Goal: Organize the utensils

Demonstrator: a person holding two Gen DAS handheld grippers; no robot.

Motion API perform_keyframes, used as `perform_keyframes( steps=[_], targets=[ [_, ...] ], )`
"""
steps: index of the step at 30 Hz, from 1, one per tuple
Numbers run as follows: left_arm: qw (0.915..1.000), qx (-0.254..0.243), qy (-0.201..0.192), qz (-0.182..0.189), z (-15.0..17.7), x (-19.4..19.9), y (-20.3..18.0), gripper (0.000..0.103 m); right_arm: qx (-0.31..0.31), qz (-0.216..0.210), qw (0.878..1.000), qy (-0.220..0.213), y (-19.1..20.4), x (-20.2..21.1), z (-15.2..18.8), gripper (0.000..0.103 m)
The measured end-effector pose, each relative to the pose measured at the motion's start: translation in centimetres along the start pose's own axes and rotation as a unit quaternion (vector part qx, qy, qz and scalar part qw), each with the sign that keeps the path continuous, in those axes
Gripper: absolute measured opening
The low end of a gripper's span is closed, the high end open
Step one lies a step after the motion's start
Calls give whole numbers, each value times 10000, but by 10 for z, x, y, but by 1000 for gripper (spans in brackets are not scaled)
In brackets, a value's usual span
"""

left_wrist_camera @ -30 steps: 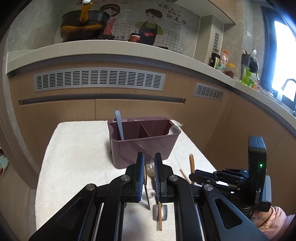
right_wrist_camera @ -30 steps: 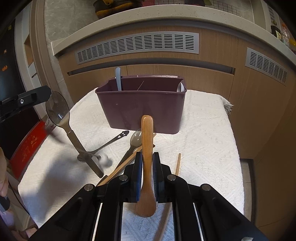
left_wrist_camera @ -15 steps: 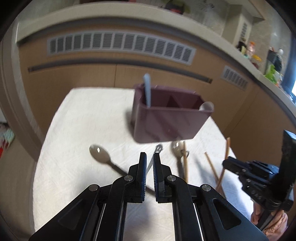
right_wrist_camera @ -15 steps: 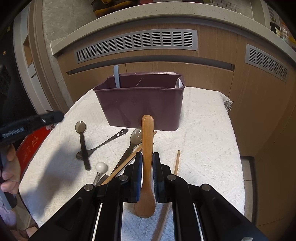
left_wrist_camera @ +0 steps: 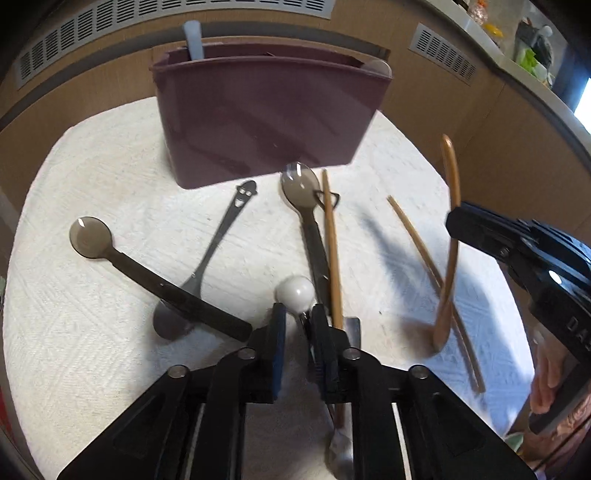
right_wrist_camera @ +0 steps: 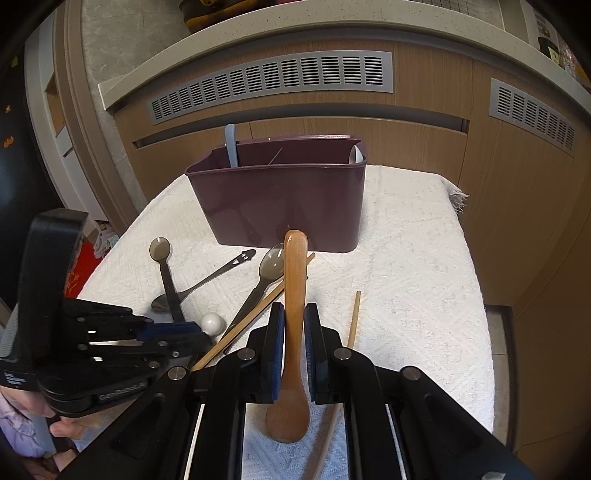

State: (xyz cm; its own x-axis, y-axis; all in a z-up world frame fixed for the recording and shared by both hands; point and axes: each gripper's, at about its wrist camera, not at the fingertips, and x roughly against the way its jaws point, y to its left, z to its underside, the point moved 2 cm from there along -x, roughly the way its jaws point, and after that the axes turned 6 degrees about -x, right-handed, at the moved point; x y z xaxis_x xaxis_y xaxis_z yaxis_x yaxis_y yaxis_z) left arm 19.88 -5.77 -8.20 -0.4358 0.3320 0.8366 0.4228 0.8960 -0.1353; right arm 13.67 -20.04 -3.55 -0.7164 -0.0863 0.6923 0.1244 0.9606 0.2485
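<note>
The right gripper (right_wrist_camera: 294, 354) is clamping its padded fingers on a wooden spoon (right_wrist_camera: 293, 314), holding it mid-handle with the bowl hanging down toward the camera and the handle end pointing up toward the maroon utensil caddy (right_wrist_camera: 280, 199); in the left wrist view the same wooden spoon (left_wrist_camera: 448, 236) is standing almost upright above the white cloth (left_wrist_camera: 92, 332). The left gripper (left_wrist_camera: 298, 325) is sitting low over the cloth with its jaws parted a little around the thin stem of a white ball-ended utensil (left_wrist_camera: 295, 291); whether the pads are actually pinching that stem is not possible to tell. Just beside it, a translucent grey spoon (left_wrist_camera: 301, 192) and a wooden chopstick (left_wrist_camera: 331, 251) are lying side by side, pointing toward the caddy. A dark-handled spoon with a smoky round bowl (left_wrist_camera: 88, 236) is lying across a metal spoon with a smiley-face handle end (left_wrist_camera: 221, 240) to the left. A second chopstick (left_wrist_camera: 417, 240) is lying apart on the right. The caddy is standing at the far side of the cloth, with a pale blue handle (left_wrist_camera: 194, 35) sticking up from its left compartment and a white utensil (right_wrist_camera: 356, 155) leaning at its right end. Wooden cabinet fronts with grey vent grilles (right_wrist_camera: 273, 85) are running behind.
</note>
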Motion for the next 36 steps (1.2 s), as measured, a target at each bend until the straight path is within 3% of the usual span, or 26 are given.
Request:
perform_keyframes(
  steps=[4,12,17,23,36],
  targets=[
    [9998,194,2,11,-4,-4,7,30,-31,-21,10000,15,-1,-2,0,9],
    [9996,73,-266,-91,-7,-4,4,22,-69,-32,10000,33,0,-3,0,9],
    [9953,189,-941,-131,-5,28,9,22,-40,-32,10000,-47,0,3,-1,9],
    [9836,120,-1763,-351,-11,83,10,22,-31,-90,9997,-213,4,14,-3,9],
    [9742,-130,-2172,-597,-29,113,4,22,69,-45,9994,-337,5,19,-13,9]
  ],
)
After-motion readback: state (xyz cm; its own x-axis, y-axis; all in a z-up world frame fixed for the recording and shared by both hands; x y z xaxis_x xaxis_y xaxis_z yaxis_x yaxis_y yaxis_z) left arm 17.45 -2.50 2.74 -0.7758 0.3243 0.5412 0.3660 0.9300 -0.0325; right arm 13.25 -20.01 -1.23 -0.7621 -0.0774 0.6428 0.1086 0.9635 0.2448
